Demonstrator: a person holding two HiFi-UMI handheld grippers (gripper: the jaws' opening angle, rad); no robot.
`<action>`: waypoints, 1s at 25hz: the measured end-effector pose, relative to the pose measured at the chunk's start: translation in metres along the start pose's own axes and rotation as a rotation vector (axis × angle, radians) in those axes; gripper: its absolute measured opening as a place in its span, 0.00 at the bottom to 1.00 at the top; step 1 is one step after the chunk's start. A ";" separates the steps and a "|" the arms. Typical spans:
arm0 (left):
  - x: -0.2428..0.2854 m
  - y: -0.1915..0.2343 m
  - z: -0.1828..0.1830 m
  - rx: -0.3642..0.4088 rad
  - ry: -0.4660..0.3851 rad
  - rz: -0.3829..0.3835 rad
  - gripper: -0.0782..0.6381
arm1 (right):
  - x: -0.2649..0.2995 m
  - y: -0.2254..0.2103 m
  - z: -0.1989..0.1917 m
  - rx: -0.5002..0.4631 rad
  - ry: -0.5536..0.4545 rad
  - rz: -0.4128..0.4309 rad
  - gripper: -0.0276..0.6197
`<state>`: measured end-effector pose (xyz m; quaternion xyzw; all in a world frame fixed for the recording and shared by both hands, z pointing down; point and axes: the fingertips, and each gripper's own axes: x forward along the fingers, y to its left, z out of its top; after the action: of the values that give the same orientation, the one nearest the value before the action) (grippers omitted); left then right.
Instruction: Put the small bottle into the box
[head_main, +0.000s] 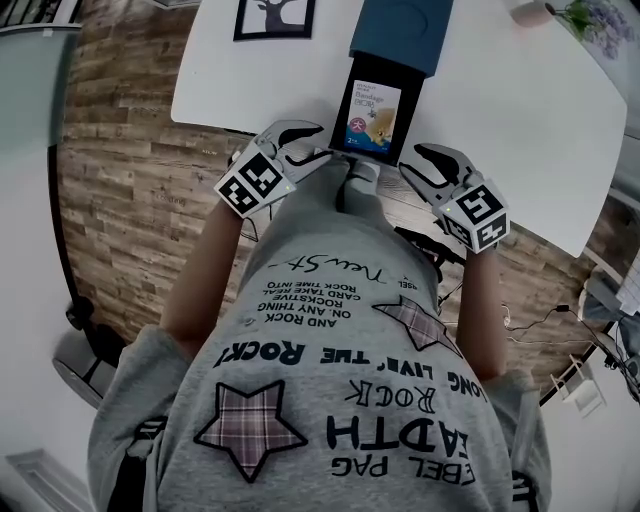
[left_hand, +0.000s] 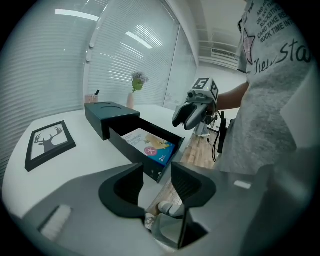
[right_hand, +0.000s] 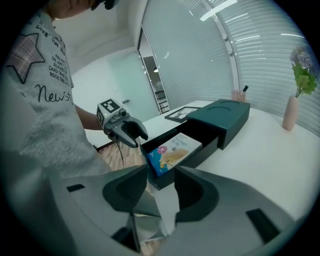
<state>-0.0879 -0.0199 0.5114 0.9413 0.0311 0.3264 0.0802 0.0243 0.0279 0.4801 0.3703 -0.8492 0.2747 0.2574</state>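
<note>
Shirt (head_main: 330, 400) hides table (head_main: 520, 120) edge | box (head_main: 395, 40) cut off at top

Two tools were counted: one left tool (head_main: 318, 142) and one right tool (head_main: 411, 162). Just ahead of them one tabletop (head_main: 520, 130) was seen, with one drawer box (head_main: 395, 35) and one printed carton (head_main: 372, 115) inside it. Farther from the tools, one framed deer picture (head_main: 272, 18), one flower vase (right_hand: 289, 112) and one small pink cup (right_hand: 238, 95) were counted.
</note>
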 end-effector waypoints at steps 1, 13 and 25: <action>0.001 0.000 -0.001 -0.001 0.002 -0.004 0.36 | 0.003 0.001 -0.003 -0.001 0.017 0.005 0.27; 0.009 -0.005 -0.001 0.001 0.007 -0.052 0.36 | 0.022 0.015 -0.027 0.017 0.164 0.061 0.28; 0.011 -0.007 -0.013 0.001 0.063 -0.044 0.20 | 0.026 0.014 -0.028 0.019 0.180 0.066 0.15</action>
<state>-0.0870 -0.0101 0.5272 0.9296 0.0545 0.3542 0.0861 0.0043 0.0421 0.5132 0.3184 -0.8316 0.3233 0.3201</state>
